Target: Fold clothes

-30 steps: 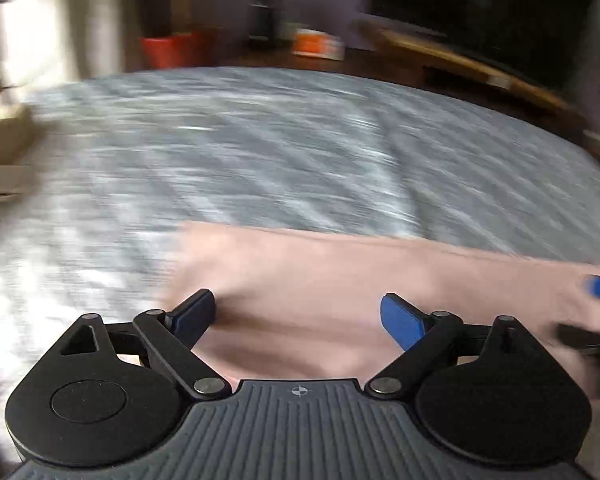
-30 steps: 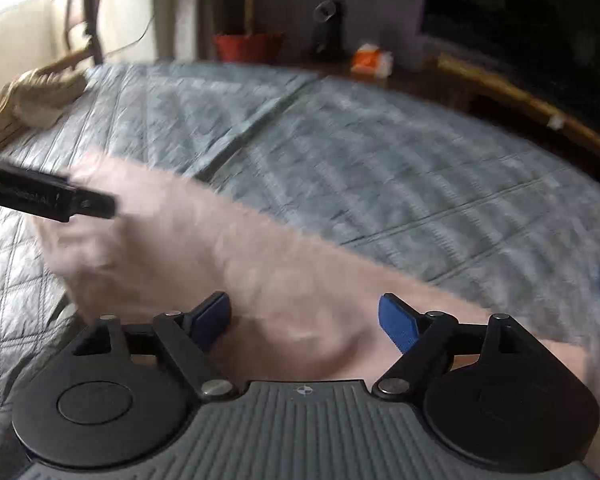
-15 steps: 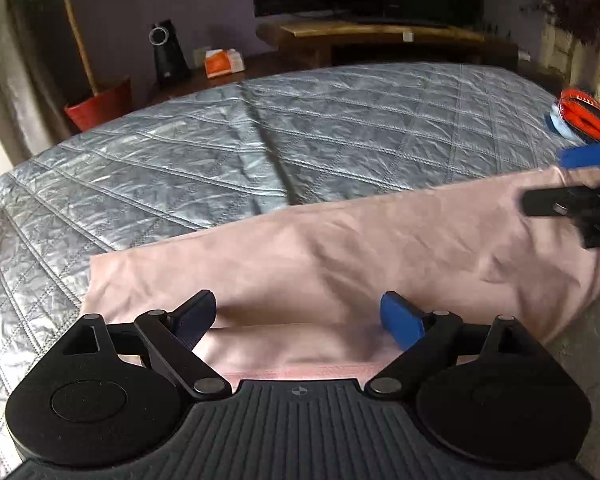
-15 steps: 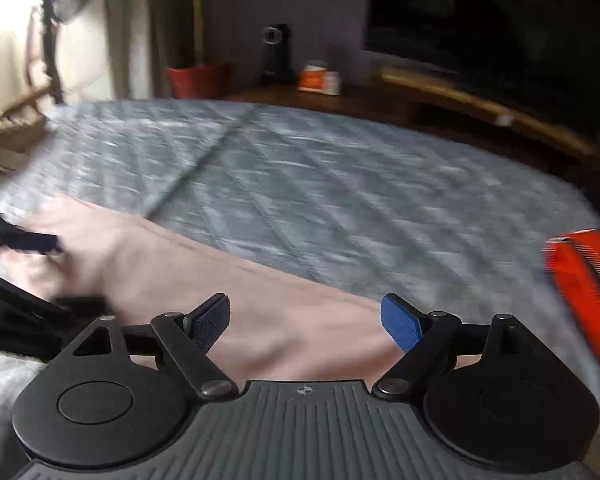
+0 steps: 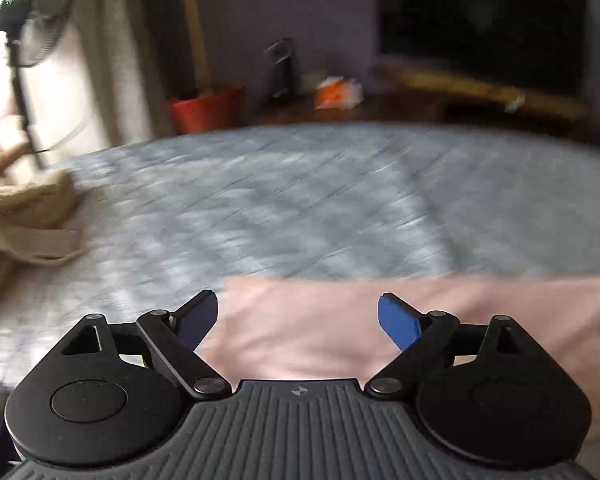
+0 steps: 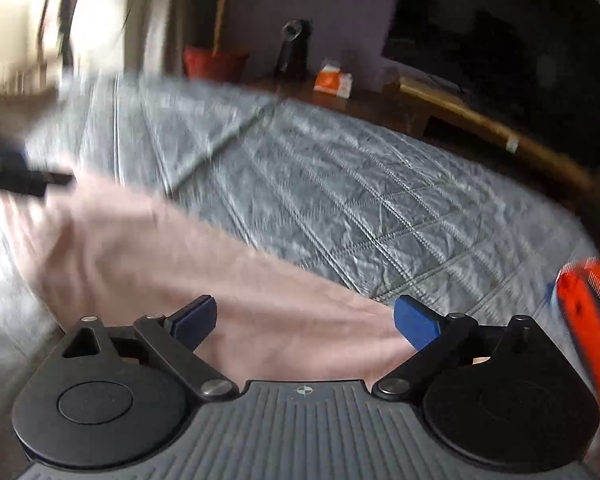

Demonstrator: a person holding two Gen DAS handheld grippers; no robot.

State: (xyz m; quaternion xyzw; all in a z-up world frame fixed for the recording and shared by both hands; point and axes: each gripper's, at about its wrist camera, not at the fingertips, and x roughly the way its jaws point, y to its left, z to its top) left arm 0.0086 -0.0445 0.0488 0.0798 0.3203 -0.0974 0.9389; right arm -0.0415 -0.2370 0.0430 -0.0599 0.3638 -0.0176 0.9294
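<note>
We see a pink garment point(image 5: 340, 320) lying flat on the bed point(image 5: 300, 200), which is covered with a grey quilted bedspread; the garment occupies the near edge of the bed, directly in front of both cameras. In the left wrist view, the left hand-held gripper point(image 5: 298, 318) stands wide apart, with its blue pads point(image 5: 396, 320) clear of the cloth; the garment lies beneath and between the jaws, and nothing is gripped. In the right wrist view, the right hand-held gripper point(image 6: 306, 322) is opening, its pads spread to either side of the pink fabric point(image 6: 180, 252), which passes between them without being pinched. We also see a dark blurred part of the left hand-held gripper at the left edge of this view, over the far end of the garment. An orange and blue item point(image 6: 592, 312) lies on the bed at the right edge, beside the garment. A beige cloth bag point(image 5: 24, 216) rests at the left edge of the bed. Beyond the bed stand a red plant pot point(image 5: 206, 110), a floor fan point(image 5: 36, 16) and a television point(image 5: 480, 28) on a low wooden stand. Both views are blurred.
</note>
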